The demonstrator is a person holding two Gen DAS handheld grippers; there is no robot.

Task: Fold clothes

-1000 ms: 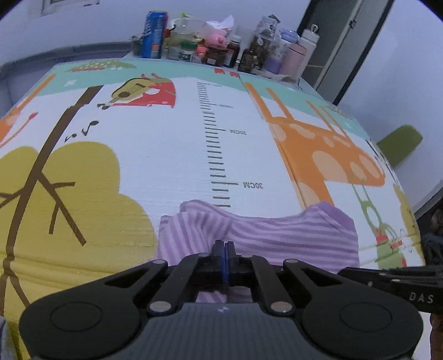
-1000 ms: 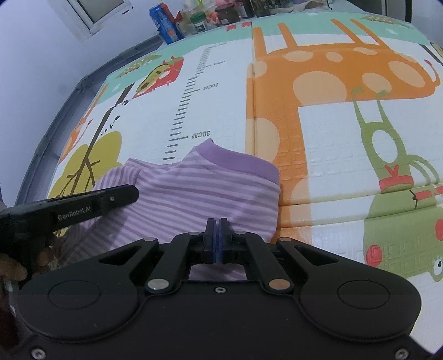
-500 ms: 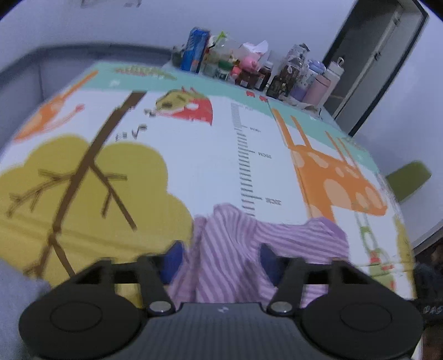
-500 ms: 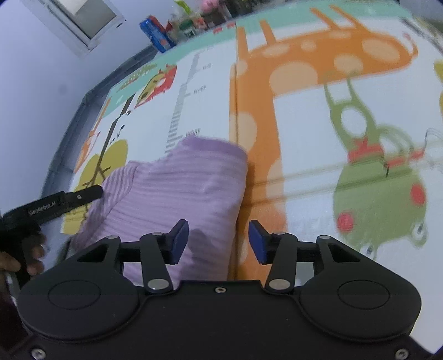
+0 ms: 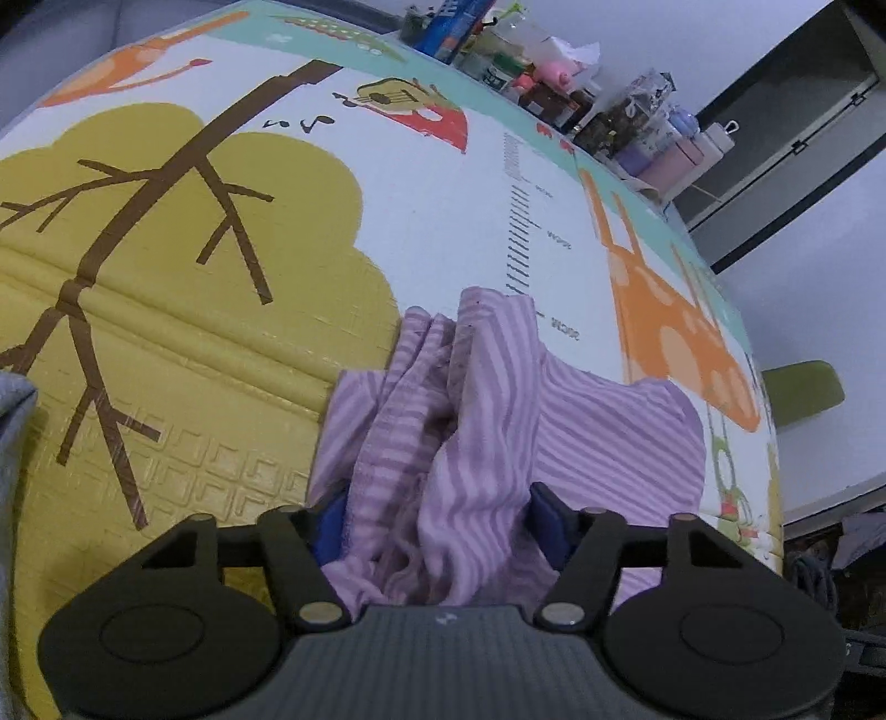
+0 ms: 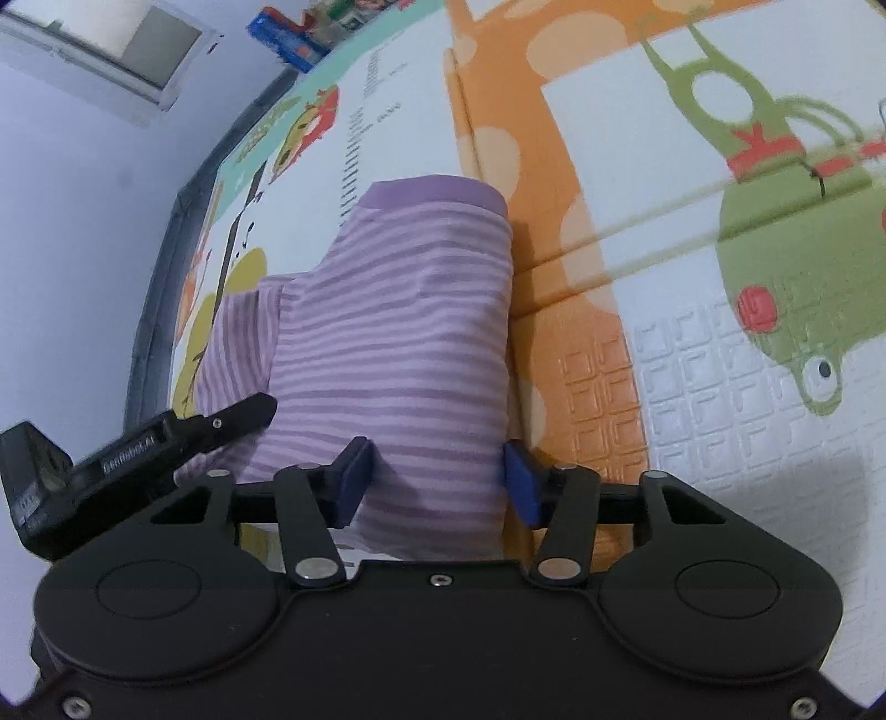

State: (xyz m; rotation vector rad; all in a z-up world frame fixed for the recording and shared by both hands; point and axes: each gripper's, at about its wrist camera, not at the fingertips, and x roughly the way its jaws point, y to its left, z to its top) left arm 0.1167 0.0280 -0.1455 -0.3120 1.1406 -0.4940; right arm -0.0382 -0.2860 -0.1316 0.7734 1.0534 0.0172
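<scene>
The black left gripper (image 6: 138, 454), at the lower left of the right wrist view, has white letters on its side that read "GenRobot.AI". The play mat (image 5: 443, 221) has a printed ruler (image 5: 520, 232) of black lines in the upper middle of the left wrist view. The small number labels beside the lines are too blurry to read. The blue can (image 5: 454, 27) at the top has letters I cannot make out.

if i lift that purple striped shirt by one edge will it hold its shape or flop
Likely flops: the purple striped shirt already lies bunched in soft ridges between the open left gripper. Probably light, thin knit. It may drag and unfold on the textured play mat.
</scene>
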